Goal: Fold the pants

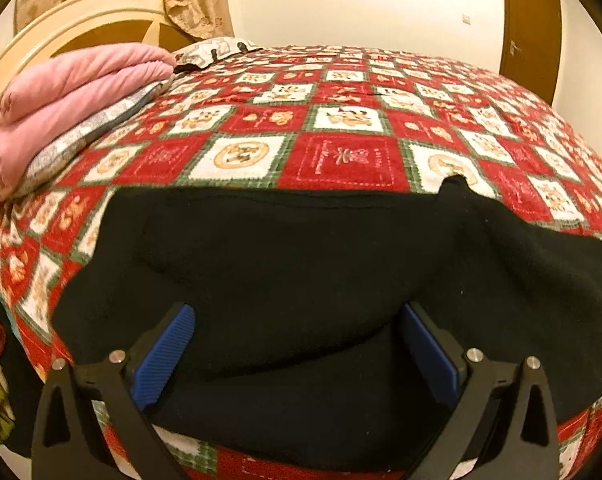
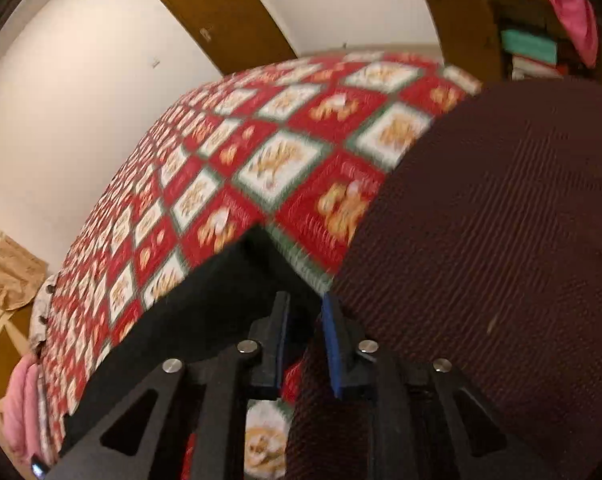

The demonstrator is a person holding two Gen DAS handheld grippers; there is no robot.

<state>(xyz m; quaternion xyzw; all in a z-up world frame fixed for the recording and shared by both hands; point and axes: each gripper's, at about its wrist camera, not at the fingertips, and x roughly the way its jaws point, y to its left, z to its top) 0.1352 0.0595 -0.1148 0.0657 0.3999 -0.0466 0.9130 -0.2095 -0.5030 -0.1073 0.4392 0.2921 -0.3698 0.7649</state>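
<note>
Quilted bed (image 1: 341,120), black pants (image 1: 301,248) at near edge, L fingers (image 1: 169,344) wide, R fingers (image 2: 335,344) narrow.

No legible text anywhere. The red squares of the quilt (image 1: 343,160) ahead of the left gripper (image 1: 297,354) carry stitched lettering around their motifs, but it is too small to read. In the right wrist view the quilt (image 2: 261,168) is motion-blurred, its lettering unreadable.

The pants (image 1: 301,264) are plain black. The quilt (image 1: 341,120) is checked in red and white squares with green borders and tan figures. The blanket (image 1: 73,92) is pink. The pads (image 1: 165,356) are blue, the door (image 1: 531,28) brown.
</note>
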